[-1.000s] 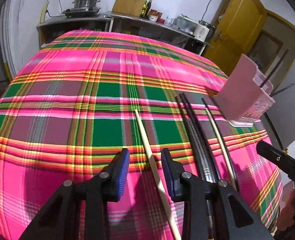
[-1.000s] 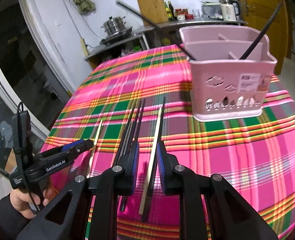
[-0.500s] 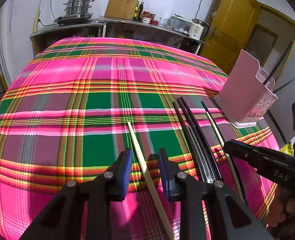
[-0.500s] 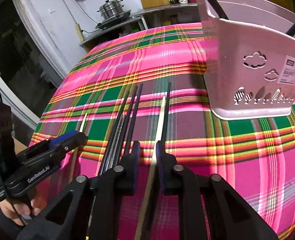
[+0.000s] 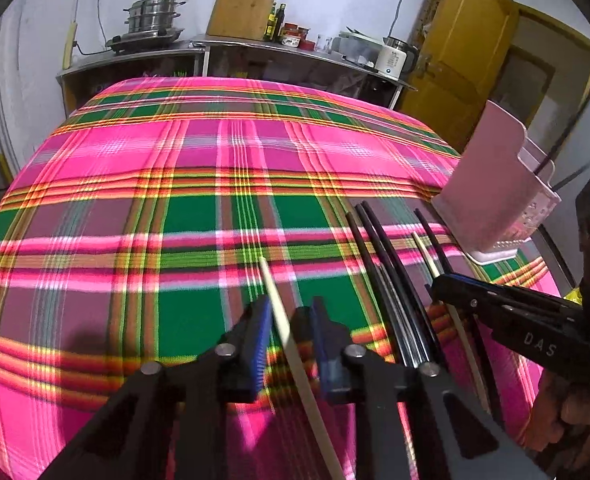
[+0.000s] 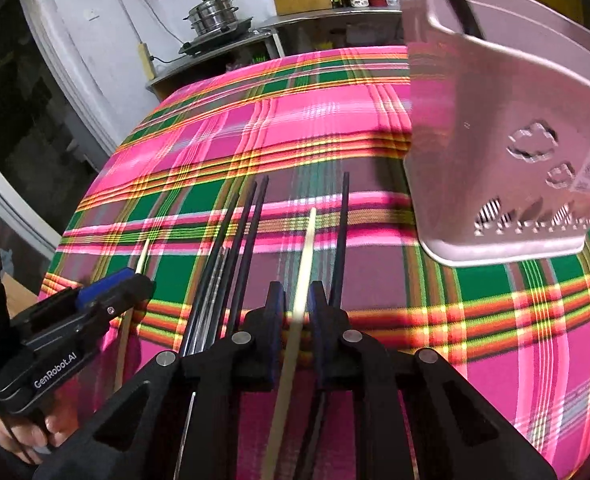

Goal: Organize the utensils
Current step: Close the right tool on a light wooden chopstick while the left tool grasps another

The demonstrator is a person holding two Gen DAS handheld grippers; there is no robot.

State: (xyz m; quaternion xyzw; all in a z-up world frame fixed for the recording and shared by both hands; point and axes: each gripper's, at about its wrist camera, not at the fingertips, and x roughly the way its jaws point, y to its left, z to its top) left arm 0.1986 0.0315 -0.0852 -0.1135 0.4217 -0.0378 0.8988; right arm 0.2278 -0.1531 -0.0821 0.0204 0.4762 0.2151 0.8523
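Observation:
A pale wooden chopstick [image 5: 279, 312] lies on the plaid tablecloth between the fingers of my left gripper [image 5: 291, 320], which stands partly open around it. A second pale chopstick [image 6: 303, 264] lies between the fingers of my right gripper [image 6: 297, 300], nearly closed on it; a gap still shows. Several black chopsticks [image 5: 387, 264] [image 6: 235, 240] lie side by side between the two. A pink utensil basket [image 6: 507, 144] [image 5: 495, 184] stands at the right with black chopsticks in it.
The table edge lies just under both grippers. A counter [image 5: 231, 46] with a steel pot, cutting board and kettle stands behind the table. A yellow door [image 5: 463, 52] is at the far right.
Both grippers have lowered and moved forward along their pale chopsticks. Both sets of fingers have narrowed around them. The right gripper has come closer to the pink basket.

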